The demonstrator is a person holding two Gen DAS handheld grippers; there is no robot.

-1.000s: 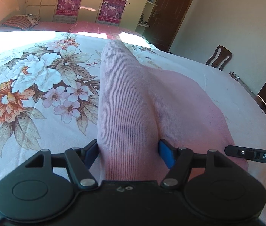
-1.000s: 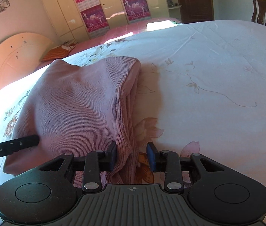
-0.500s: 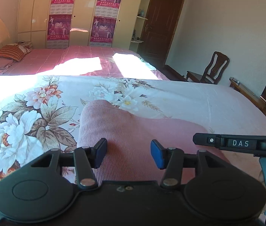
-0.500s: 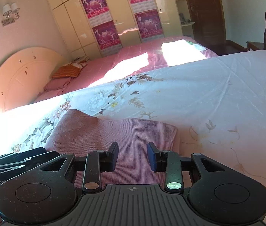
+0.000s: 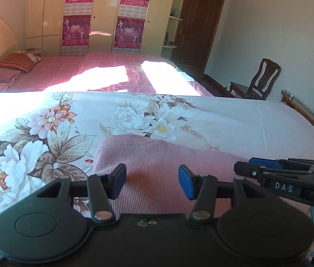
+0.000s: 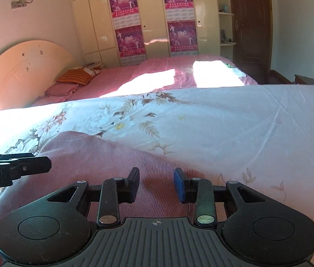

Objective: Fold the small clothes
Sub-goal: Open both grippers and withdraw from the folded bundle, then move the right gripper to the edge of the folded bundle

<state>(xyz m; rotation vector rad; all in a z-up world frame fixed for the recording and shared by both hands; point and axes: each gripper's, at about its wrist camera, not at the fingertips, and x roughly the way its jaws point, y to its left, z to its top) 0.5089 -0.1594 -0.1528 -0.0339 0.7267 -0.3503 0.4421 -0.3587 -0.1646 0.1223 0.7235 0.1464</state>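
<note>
A pink ribbed garment (image 5: 157,151) lies folded flat on the floral bedsheet (image 5: 45,133). My left gripper (image 5: 152,181) hovers over its near part, jaws apart, with only flat cloth showing behind the gap and finger shadows on it. In the right wrist view the same garment (image 6: 90,155) spreads to the left, and my right gripper (image 6: 155,185) stands over its near right part with a narrower gap and nothing pinched. Each gripper shows at the edge of the other's view: the right gripper (image 5: 268,171) and the left gripper (image 6: 23,166).
The floral sheet (image 6: 246,133) stretches wide to the right and beyond the garment. A second bed (image 5: 112,71) with a pink cover and pillows lies behind, then wardrobes with posters. A wooden chair (image 5: 259,80) and a dark door (image 5: 197,26) are at the far right.
A second ago both grippers had the pink cloth raised between their jaws. Now it lies flat and folded, both grippers have drawn back from it, and the left jaws have narrowed.
</note>
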